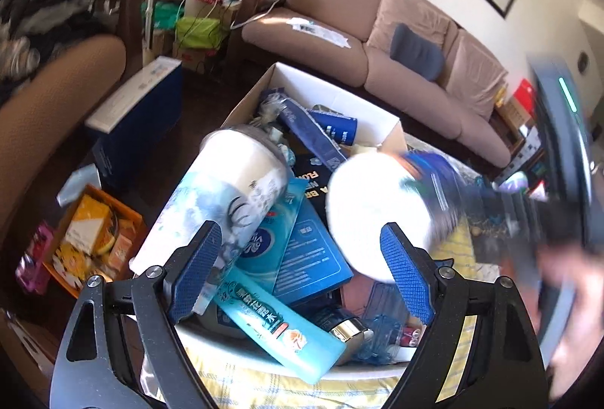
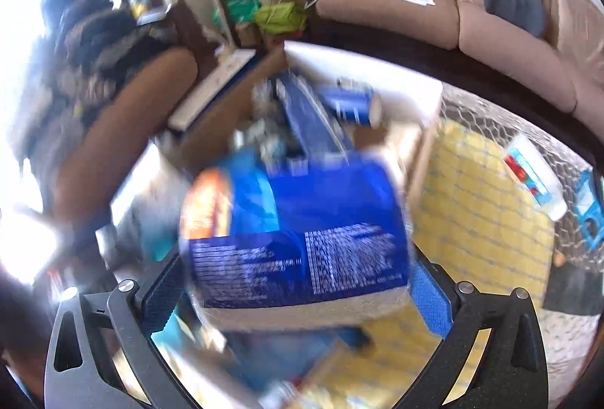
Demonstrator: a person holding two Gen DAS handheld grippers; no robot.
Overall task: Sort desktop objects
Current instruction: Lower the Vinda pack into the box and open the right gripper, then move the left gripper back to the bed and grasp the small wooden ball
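Observation:
A white cardboard box (image 1: pixel 332 84) on a yellow checked cloth holds several items: a tall white-blue canister (image 1: pixel 226 197), a turquoise bottle (image 1: pixel 279 329), blue packets (image 1: pixel 309 250) and a dark blue tube (image 1: pixel 332 125). My left gripper (image 1: pixel 305 258) is open and empty above the box's near end. My right gripper (image 2: pixel 298 280) is shut on a blue canister (image 2: pixel 298 239) with white print. It holds the canister over the box (image 2: pixel 362 69), blurred by motion. The same canister shows in the left wrist view (image 1: pixel 381 212), white end towards me.
An orange tray of snacks (image 1: pixel 94 246) and a dark blue carton (image 1: pixel 139 122) sit on the floor to the left. A beige sofa (image 1: pixel 377 46) stands behind. A white tube (image 2: pixel 536 178) and a blue object (image 2: pixel 589 212) lie on the cloth at right.

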